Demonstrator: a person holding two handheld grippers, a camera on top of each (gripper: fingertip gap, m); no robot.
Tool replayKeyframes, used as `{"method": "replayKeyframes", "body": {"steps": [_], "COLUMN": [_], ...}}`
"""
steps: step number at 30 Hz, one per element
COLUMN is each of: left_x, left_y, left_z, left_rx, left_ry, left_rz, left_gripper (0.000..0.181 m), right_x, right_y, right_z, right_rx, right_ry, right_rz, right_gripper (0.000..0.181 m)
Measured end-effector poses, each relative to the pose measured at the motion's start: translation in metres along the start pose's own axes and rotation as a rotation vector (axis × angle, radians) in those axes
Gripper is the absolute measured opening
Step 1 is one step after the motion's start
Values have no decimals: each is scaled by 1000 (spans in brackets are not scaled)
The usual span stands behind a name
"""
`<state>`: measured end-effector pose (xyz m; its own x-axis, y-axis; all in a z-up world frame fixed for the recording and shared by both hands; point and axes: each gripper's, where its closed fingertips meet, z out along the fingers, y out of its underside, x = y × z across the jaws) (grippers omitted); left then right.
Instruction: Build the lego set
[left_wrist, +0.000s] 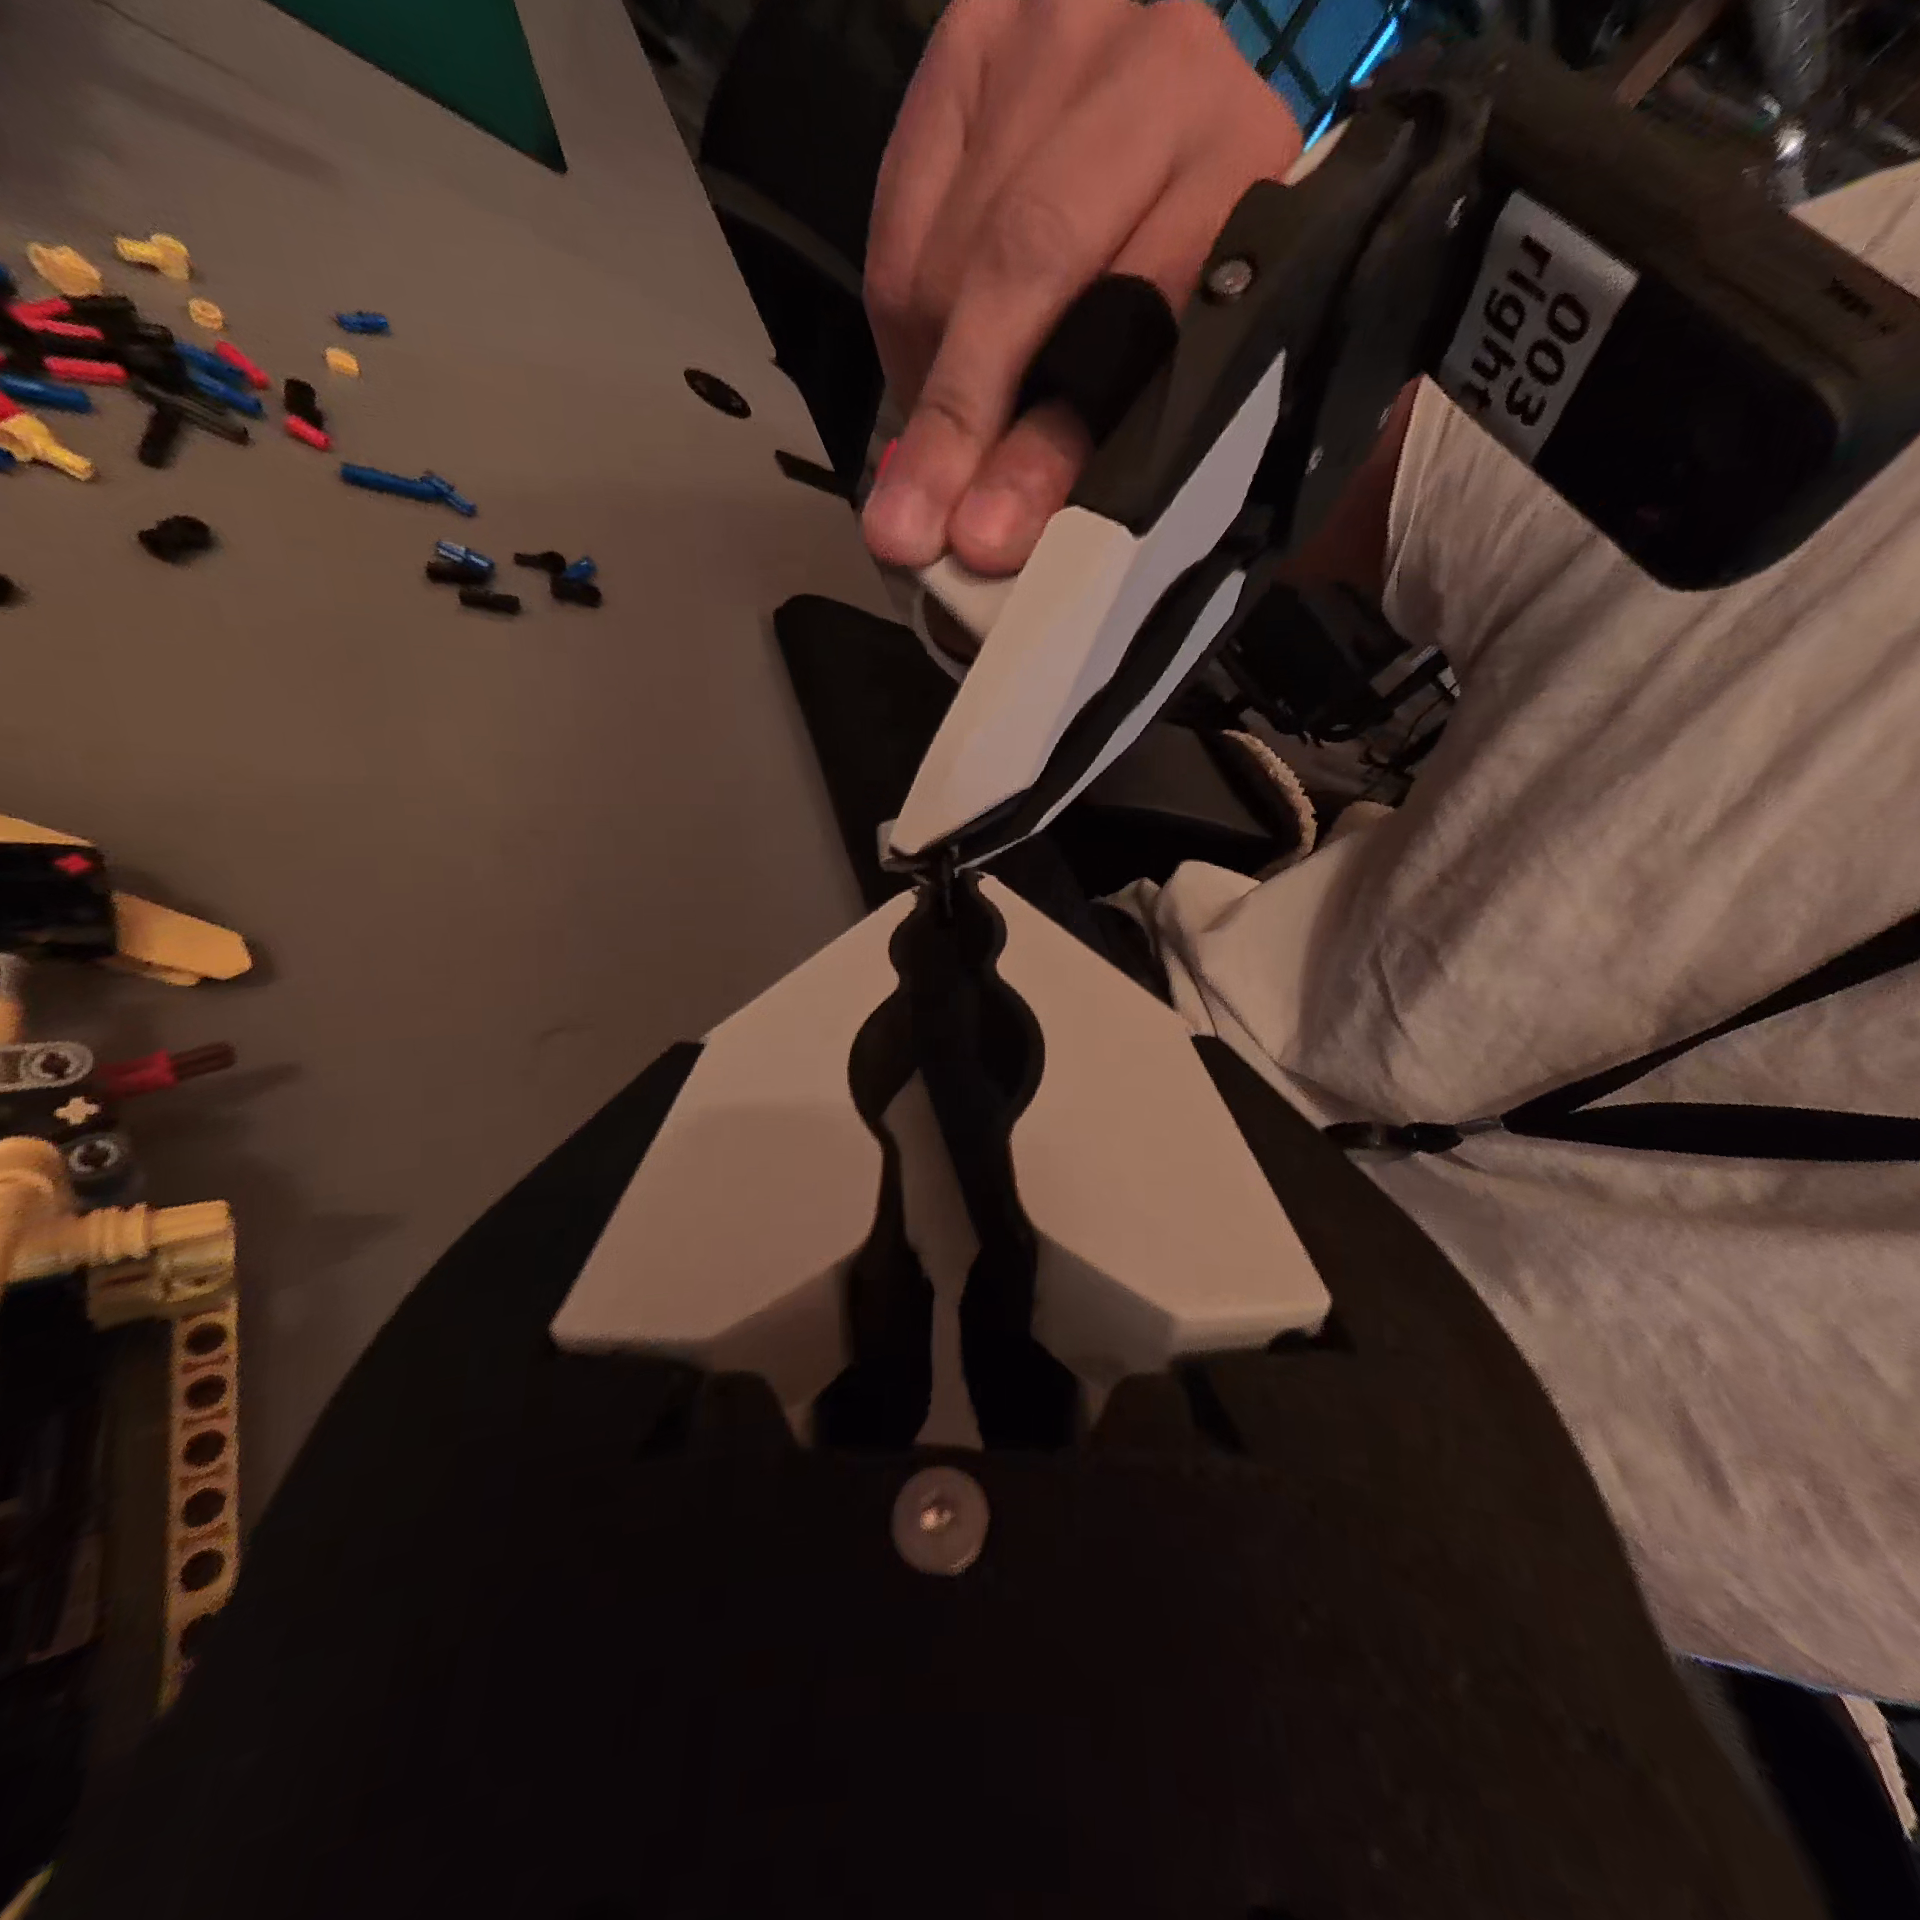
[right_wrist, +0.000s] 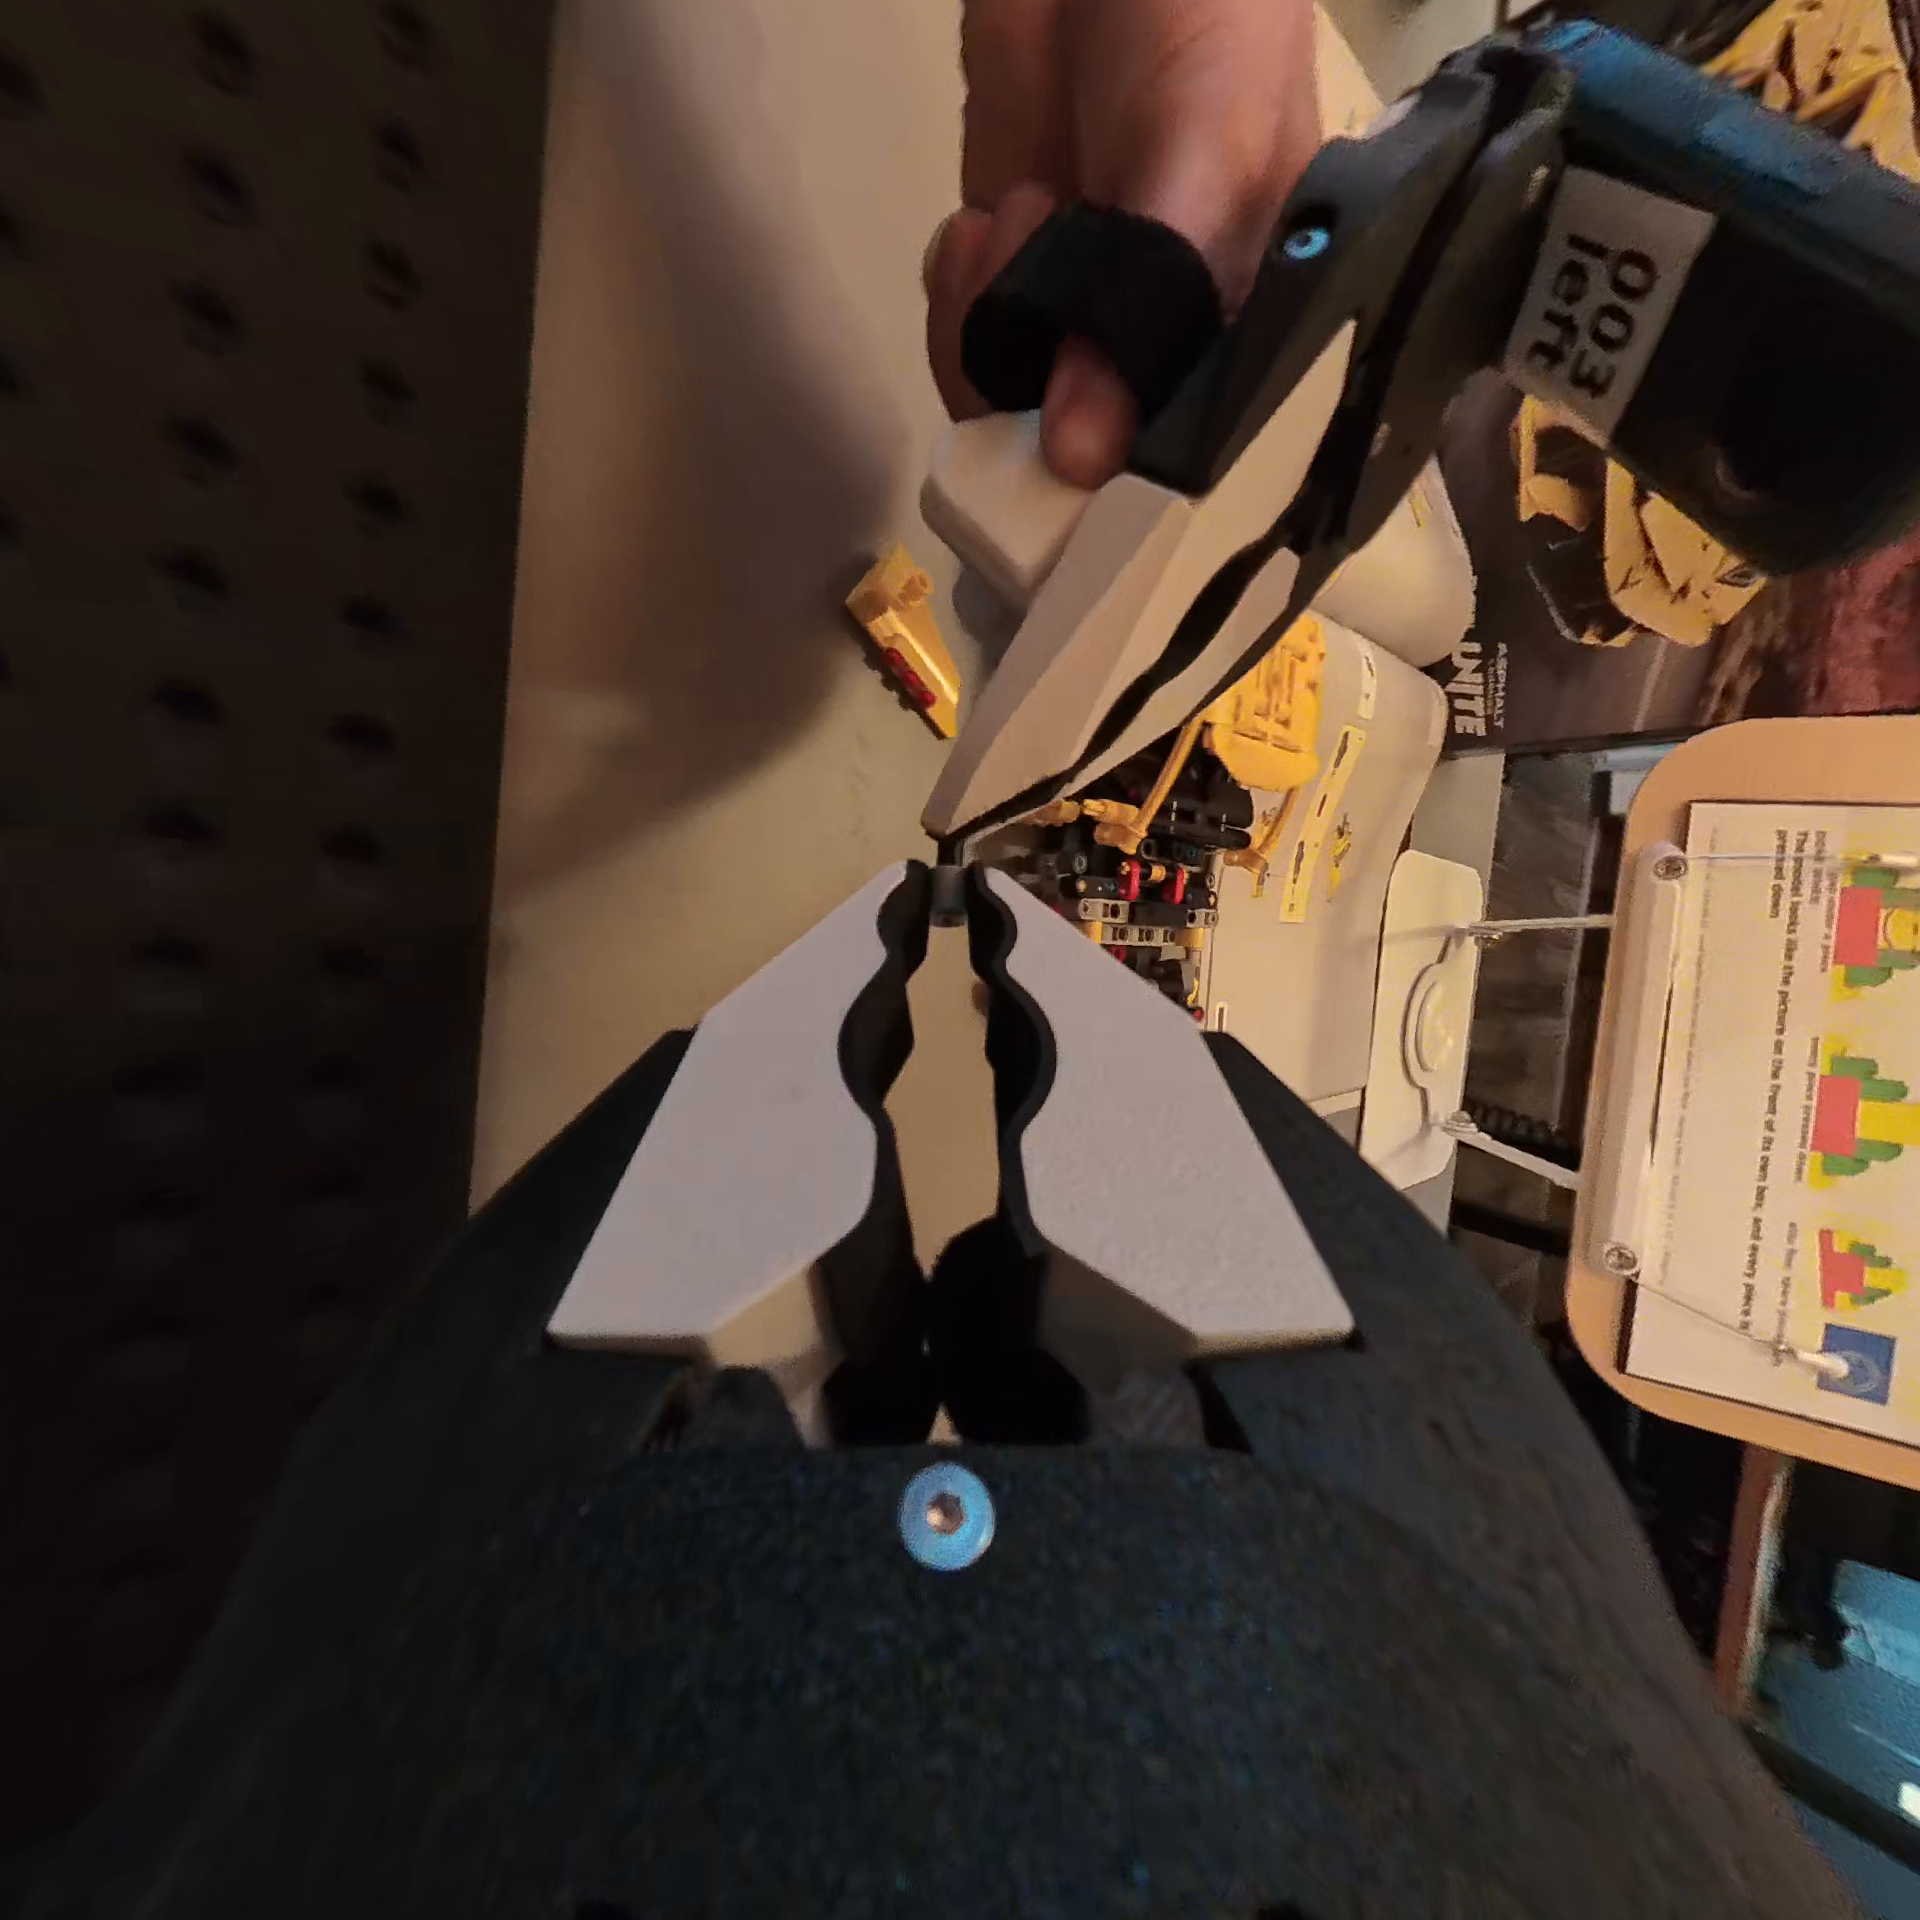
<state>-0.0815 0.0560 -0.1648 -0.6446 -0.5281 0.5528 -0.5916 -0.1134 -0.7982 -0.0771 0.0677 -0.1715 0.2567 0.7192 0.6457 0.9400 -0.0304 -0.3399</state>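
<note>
Both grippers meet tip to tip in the air. In the right wrist view my right gripper (right_wrist: 945, 885) is shut on a small grey Lego piece (right_wrist: 948, 908) at its tips. My left gripper (right_wrist: 951, 837) comes in from the upper right, shut on a thin black pin (right_wrist: 949, 856) that touches the grey piece. In the left wrist view my left gripper (left_wrist: 945, 906) is shut at the bottom centre. The right gripper (left_wrist: 925, 854) comes down from the upper right, with the small dark parts (left_wrist: 945, 883) between the tips. A hand holds each far gripper.
Loose red, blue, black and yellow pieces (left_wrist: 156, 384) lie on the grey table (left_wrist: 468, 779). The partly built yellow and black model (right_wrist: 1174, 862) sits behind the tips, and also shows in the left wrist view (left_wrist: 135, 1257). A yellow wedge piece (right_wrist: 904, 644), a sticker sheet (right_wrist: 1340, 810) and a board with a card (right_wrist: 1766, 1091) are nearby. My left and right fingertips are right by each other.
</note>
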Motion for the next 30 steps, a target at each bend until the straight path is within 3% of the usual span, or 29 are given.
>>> {"method": "replayKeyframes", "body": {"steps": [6, 18, 30], "left_x": [-3, -7, -25], "left_y": [6, -10, -12], "left_z": [2, -3, 2], "left_rx": [-27, 69, 89], "left_ry": [5, -12, -123], "left_rz": [-28, -64, -83], "left_gripper": [2, 2, 1], "right_x": [-6, 6, 9], "right_y": [2, 5, 17], "right_z": [5, 2, 10], "right_rx": [-41, 76, 51], "right_ry": [-6, -46, 2], "right_rz": [-88, 251, 397], "right_gripper": [6, 6, 5]}}
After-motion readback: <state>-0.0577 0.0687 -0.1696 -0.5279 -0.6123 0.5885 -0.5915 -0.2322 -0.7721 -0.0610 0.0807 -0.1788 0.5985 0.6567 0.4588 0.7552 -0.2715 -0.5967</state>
